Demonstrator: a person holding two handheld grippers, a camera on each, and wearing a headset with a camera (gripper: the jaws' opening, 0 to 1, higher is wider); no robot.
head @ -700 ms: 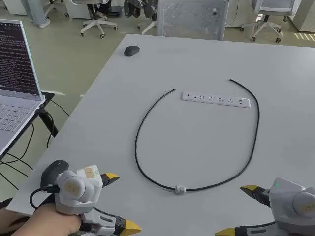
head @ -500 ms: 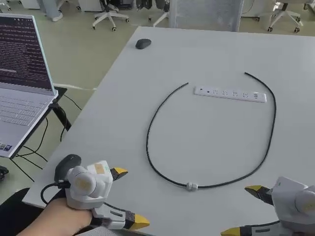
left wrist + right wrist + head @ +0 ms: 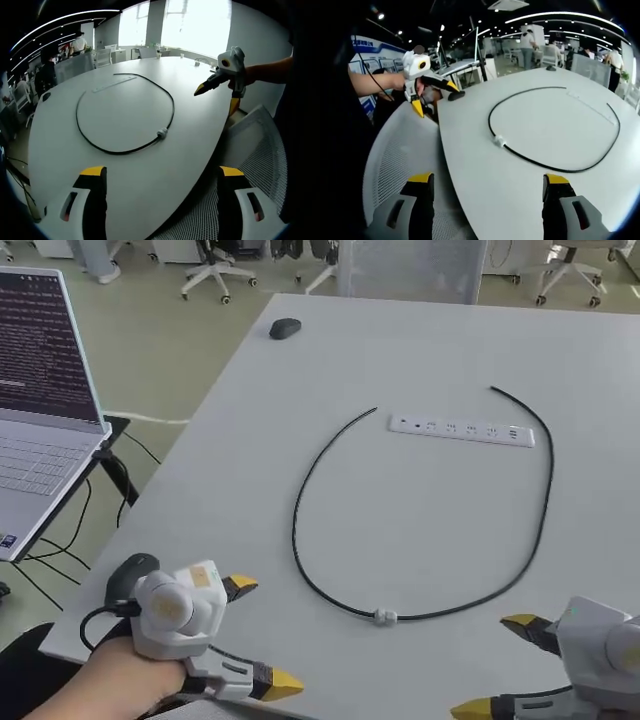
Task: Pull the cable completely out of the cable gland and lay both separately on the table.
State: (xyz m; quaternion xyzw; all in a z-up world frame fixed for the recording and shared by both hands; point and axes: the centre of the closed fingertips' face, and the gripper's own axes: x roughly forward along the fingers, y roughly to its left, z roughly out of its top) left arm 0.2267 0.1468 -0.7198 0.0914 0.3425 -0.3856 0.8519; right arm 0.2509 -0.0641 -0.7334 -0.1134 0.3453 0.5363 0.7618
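Observation:
A long black cable (image 3: 300, 490) lies in an open loop on the white table (image 3: 420, 520). A small white cable gland (image 3: 383, 617) sits threaded on it at the loop's near side, also seen as the gland (image 3: 162, 133) and the gland (image 3: 497, 141). My left gripper (image 3: 268, 634) hovers open at the table's near-left corner, left of the gland and apart from it. My right gripper (image 3: 490, 665) is open at the near edge, right of the gland. Both jaws are empty in the left gripper (image 3: 161, 172) and right gripper (image 3: 488, 178) views.
A white power strip (image 3: 461, 430) lies inside the loop's far end. A black mouse (image 3: 285, 328) rests at the far-left edge, and another dark mouse (image 3: 130, 572) at the near-left corner. An open laptop (image 3: 40, 390) stands left of the table. A mesh chair (image 3: 250, 150) is below the near edge.
The head camera has shifted a little. Both grippers stay open near the table's front edge, and the cable and gland have not moved.

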